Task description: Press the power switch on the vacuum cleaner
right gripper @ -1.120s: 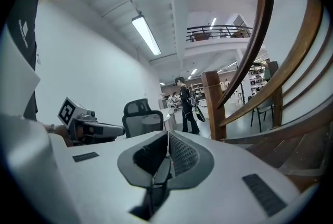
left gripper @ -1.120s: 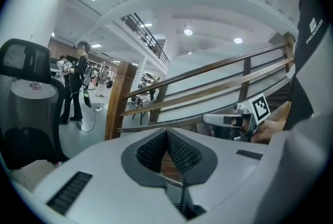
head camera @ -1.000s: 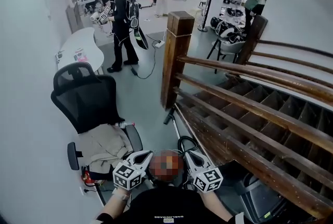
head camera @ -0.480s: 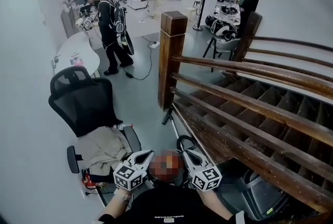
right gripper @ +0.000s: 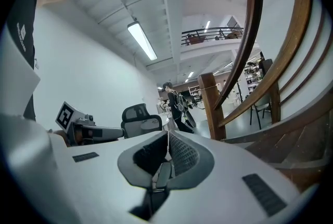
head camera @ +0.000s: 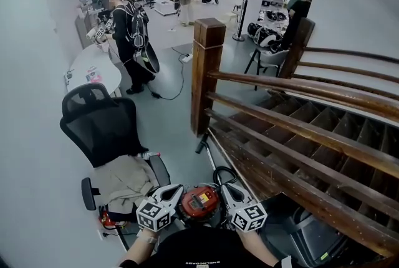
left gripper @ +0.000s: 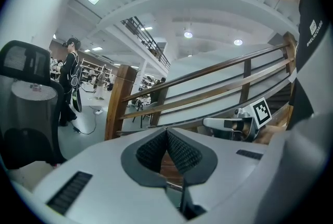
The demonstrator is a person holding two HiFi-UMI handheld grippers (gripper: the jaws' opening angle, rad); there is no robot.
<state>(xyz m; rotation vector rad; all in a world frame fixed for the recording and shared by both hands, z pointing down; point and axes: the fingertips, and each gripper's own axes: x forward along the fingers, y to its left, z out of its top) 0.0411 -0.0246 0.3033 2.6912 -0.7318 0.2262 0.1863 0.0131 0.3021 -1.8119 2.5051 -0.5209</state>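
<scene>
In the head view, the red round vacuum cleaner (head camera: 199, 202) sits on the floor at the bottom, with a grey and orange panel on top. Its black hose (head camera: 221, 171) loops above it, and a metal wand (head camera: 207, 148) runs along the stair base. My left gripper (head camera: 173, 189) hangs just left of the red body and my right gripper (head camera: 225, 188) just right of it, both above it and apart from it. Both are shut with nothing between the pads. In the left gripper view the pads (left gripper: 174, 150) meet. The same holds in the right gripper view for the pads (right gripper: 179, 154).
A black mesh office chair (head camera: 101, 126) with beige cloth on its seat stands to the left. A wooden stair railing (head camera: 299, 129) and its post (head camera: 204, 73) fill the right. A person (head camera: 132, 39) stands farther back by a white table (head camera: 93, 67). A cable (head camera: 171, 89) trails on the floor.
The view has shifted slightly and the red vacuum body now shows between the grippers. The person at the back has stepped a little left. Both grippers have hardly moved.
</scene>
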